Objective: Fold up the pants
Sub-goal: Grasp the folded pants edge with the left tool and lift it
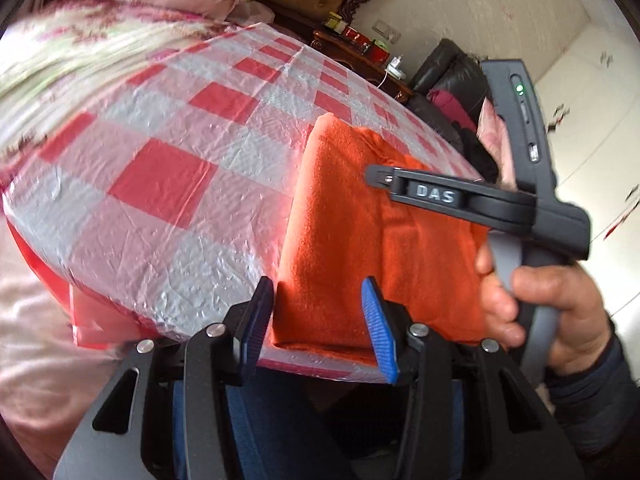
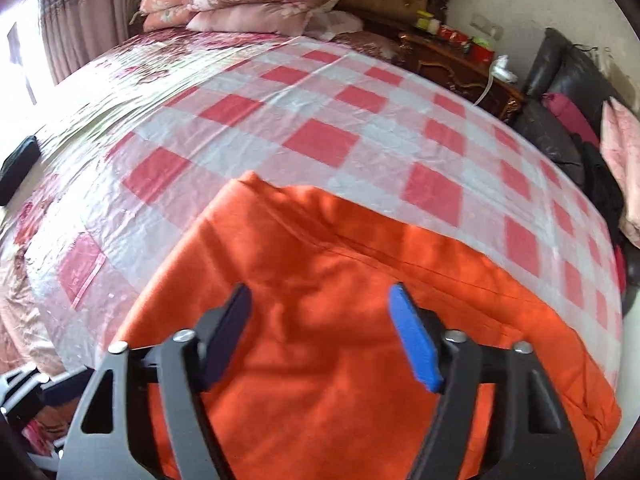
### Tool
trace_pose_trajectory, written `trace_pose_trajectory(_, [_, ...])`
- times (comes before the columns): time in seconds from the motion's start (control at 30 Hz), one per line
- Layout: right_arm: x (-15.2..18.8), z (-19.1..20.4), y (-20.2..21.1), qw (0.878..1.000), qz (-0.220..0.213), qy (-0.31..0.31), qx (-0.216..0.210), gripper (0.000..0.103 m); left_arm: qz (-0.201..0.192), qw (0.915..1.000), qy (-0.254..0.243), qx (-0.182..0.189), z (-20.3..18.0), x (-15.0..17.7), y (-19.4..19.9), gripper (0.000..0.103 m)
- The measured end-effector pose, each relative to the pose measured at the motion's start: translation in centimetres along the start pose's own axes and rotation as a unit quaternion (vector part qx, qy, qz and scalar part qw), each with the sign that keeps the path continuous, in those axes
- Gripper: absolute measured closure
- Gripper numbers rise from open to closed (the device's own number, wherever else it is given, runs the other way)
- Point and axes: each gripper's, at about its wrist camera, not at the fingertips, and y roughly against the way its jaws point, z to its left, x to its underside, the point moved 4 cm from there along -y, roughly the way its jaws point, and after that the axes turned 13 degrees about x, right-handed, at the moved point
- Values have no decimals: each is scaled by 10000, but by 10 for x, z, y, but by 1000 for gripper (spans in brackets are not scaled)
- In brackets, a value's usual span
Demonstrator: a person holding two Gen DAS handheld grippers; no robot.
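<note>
1. Here, starting at my left, my left gripper sits at the near edge of the orange pants, which lie folded into a thick stack on the red-and-white checked sheet covering the bed. Its jaws stand about half open, with the near left corner of the stack between the blue pads. I see no pinch in the cloth, so I count this tool as holding nothing yet.

2. Moving to the middle, the pants stretch away from me as a long, narrow bundle with a raised fold along the left side. For a clean next fold, I judge I should catch every layer at the near edge, not only the top one.

3. Further right, my right gripper hovers over the broad orange surface, pointing steeply down. Its jaws are partly open and empty; the cloth lies below them, not between the pads.

4. My right hand wraps the handle on that side, well clear of the fabric.

5. To do this step well, I would lower both tools evenly, close them at matching points along the edge, and lift together so the stack does not skew.
</note>
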Motion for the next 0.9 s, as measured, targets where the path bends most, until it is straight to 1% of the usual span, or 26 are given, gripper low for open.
trace_pose_trajectory(0.07, [-4, 9, -4, 10000, 53, 7, -48, 51, -60, 9993, 275, 265, 6, -1, 3, 57])
trace_pose_trajectory(0.13, [-7, 15, -10, 10000, 70, 45, -32, 52, -92, 9978, 462, 460, 11, -1, 5, 58])
trace_pose_trajectory(0.37, [-13, 14, -16, 10000, 56, -15, -81, 51, -83, 9938, 754, 816, 15, 1, 6, 58])
trace_pose_trajectory(0.47, [-12, 13, -17, 9999, 54, -70, -116, 49, -92, 9896, 1010, 1020, 20, 0, 7, 59])
trace_pose_trajectory(0.53, [-12, 12, -17, 9999, 61, -65, -135, 49, -66, 9863, 1204, 1124, 25, 0, 7, 64])
trace_pose_trajectory(0.6, [-13, 12, -18, 9998, 86, -69, -158, 48, -21, 9824, 1402, 1231, 32, 2, 5, 79])
trace_pose_trajectory(0.67, [-13, 11, -19, 9997, 116, -83, -195, 47, -40, 9773, 1614, 1373, 38, 4, 5, 81])
trace_pose_trajectory(0.73, [-13, 11, -20, 9997, 115, -77, -206, 46, -96, 9694, 1882, 1570, 45, 5, 6, 82])
trace_pose_trajectory(0.77, [-13, 10, -20, 9997, 112, -87, -217, 45, -145, 9643, 2022, 1707, 47, 6, 7, 82])
trace_pose_trajectory(0.83, [-13, 10, -20, 9996, 105, -96, -234, 44, -332, 9463, 2461, 2070, 55, 8, 9, 81])
trace_pose_trajectory(0.87, [-13, 10, -21, 9996, 100, -90, -239, 43, -398, 9372, 2683, 2191, 59, 10, 9, 79])
trace_pose_trajectory(0.9, [-13, 10, -20, 9996, 111, -96, -242, 43, -390, 9290, 2865, 2311, 62, 13, 7, 75])
